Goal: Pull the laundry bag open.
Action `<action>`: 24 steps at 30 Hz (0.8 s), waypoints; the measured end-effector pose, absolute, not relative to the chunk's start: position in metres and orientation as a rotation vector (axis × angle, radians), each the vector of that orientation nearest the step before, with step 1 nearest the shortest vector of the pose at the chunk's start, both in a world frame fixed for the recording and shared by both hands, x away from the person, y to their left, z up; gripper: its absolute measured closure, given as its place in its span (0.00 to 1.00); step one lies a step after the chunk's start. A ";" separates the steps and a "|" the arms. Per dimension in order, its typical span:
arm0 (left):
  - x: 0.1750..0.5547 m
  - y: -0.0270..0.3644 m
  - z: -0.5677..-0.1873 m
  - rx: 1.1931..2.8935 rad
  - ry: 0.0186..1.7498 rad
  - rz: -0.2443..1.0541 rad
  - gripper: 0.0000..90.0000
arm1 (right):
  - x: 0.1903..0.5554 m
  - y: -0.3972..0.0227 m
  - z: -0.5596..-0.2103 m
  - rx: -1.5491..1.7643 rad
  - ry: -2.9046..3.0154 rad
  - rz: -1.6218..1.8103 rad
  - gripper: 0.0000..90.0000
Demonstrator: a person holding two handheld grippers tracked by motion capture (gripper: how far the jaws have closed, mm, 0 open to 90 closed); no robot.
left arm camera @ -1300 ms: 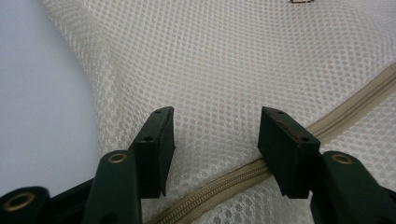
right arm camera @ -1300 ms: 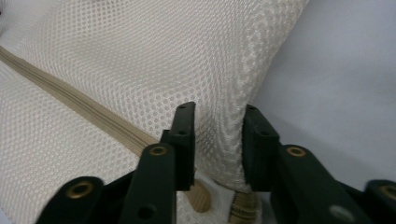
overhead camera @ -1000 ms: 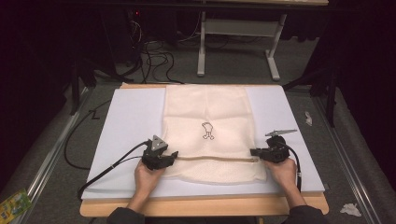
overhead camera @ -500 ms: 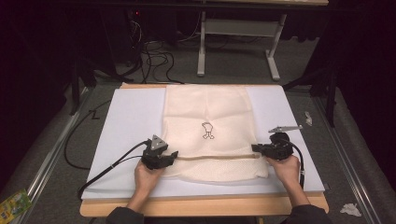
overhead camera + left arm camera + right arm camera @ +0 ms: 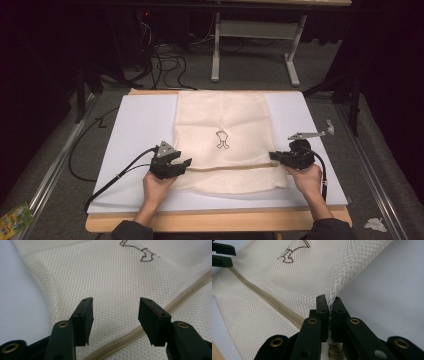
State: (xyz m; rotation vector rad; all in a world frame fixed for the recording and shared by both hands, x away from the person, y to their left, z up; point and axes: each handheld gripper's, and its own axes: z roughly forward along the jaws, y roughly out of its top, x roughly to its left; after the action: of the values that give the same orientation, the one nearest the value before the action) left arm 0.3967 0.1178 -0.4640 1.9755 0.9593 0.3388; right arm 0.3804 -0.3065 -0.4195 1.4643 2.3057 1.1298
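right gripper view showed the right gripper [image 5: 330,305] clamped on the mesh bag [image 5: 287,282]; left gripper [image 5: 115,312], at nine o'clock, stood open.

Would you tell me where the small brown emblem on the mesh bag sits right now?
In the high view, the emblem sits mid-bag on the mesh bag, just above the beige zipper running between the grippers.

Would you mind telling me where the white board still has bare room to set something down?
The white board is bare left of the mesh bag, beyond the left claw. Another bare strip lies right of the bag, beyond the right claw. The near edge is crowded by both hands and the bag's hem.
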 end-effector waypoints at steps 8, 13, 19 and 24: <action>0.393 0.107 -0.463 2.007 0.935 0.313 0.51 | 0.381 -0.305 -0.415 1.454 2.308 1.122 0.98; 0.392 0.095 -0.456 2.000 0.893 0.311 0.51 | 0.381 -0.303 -0.413 1.450 2.310 1.113 0.98; 0.390 0.079 -0.449 2.024 0.838 0.301 0.52 | 0.382 -0.302 -0.409 1.445 2.316 1.110 0.98; 0.388 0.064 -0.446 2.029 0.805 0.276 0.54 | 0.383 -0.301 -0.407 1.438 2.318 1.106 0.98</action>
State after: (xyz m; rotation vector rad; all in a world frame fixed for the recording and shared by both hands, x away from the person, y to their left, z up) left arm 0.3884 0.0640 -0.4456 2.0288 0.8049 0.2763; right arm 0.3829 -0.3013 -0.4070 1.4384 2.3176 1.1060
